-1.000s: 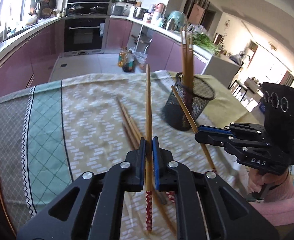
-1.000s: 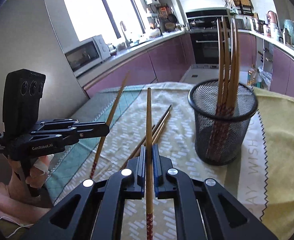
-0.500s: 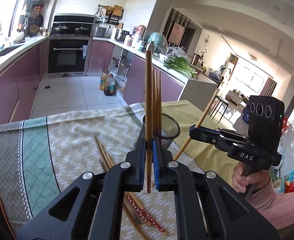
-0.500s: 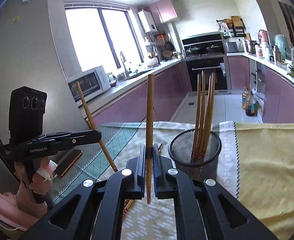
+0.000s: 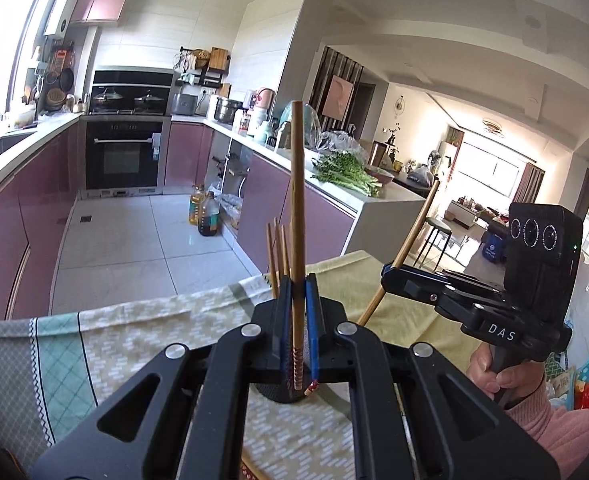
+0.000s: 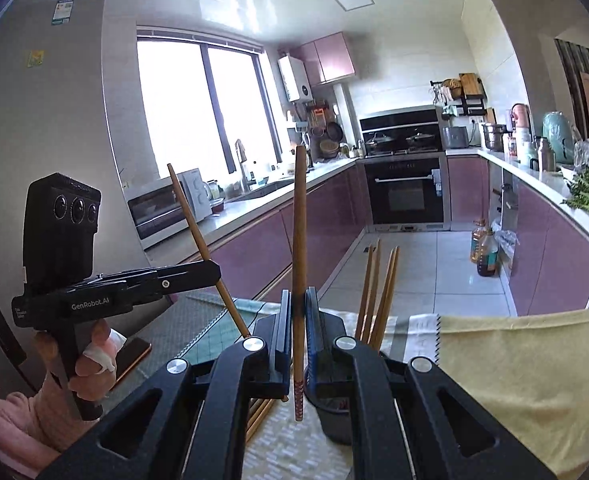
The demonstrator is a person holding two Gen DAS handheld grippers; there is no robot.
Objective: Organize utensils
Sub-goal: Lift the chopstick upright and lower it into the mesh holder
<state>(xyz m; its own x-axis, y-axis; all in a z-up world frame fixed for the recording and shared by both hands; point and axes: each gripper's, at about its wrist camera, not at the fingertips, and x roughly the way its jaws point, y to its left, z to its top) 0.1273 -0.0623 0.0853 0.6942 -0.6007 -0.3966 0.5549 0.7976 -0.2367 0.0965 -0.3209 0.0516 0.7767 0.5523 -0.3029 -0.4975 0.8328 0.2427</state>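
My left gripper [image 5: 295, 300] is shut on a wooden chopstick [image 5: 297, 208] that stands upright, its red patterned end down. My right gripper [image 6: 297, 316] is shut on a second chopstick [image 6: 299, 240], also upright. Each gripper shows in the other's view: the right gripper [image 5: 390, 276] with its tilted chopstick [image 5: 414, 232], and the left gripper [image 6: 210, 270] with its tilted chopstick [image 6: 198, 240]. The black mesh cup [image 6: 334, 412] with several chopsticks [image 6: 378, 296] stands just behind the right fingers and is mostly hidden. In the left view the cup [image 5: 282, 394] sits under my fingers.
More loose chopsticks [image 6: 260, 416] lie on the patterned tablecloth [image 5: 114, 344] below the grippers. A yellow cloth [image 6: 514, 364] covers the table's right part. A phone [image 6: 134, 354] lies at the left edge. Kitchen counters and an oven stand beyond.
Both grippers have risen and tipped their chopsticks from lying flat to upright, above the mesh cup. The table has dropped low in both views.
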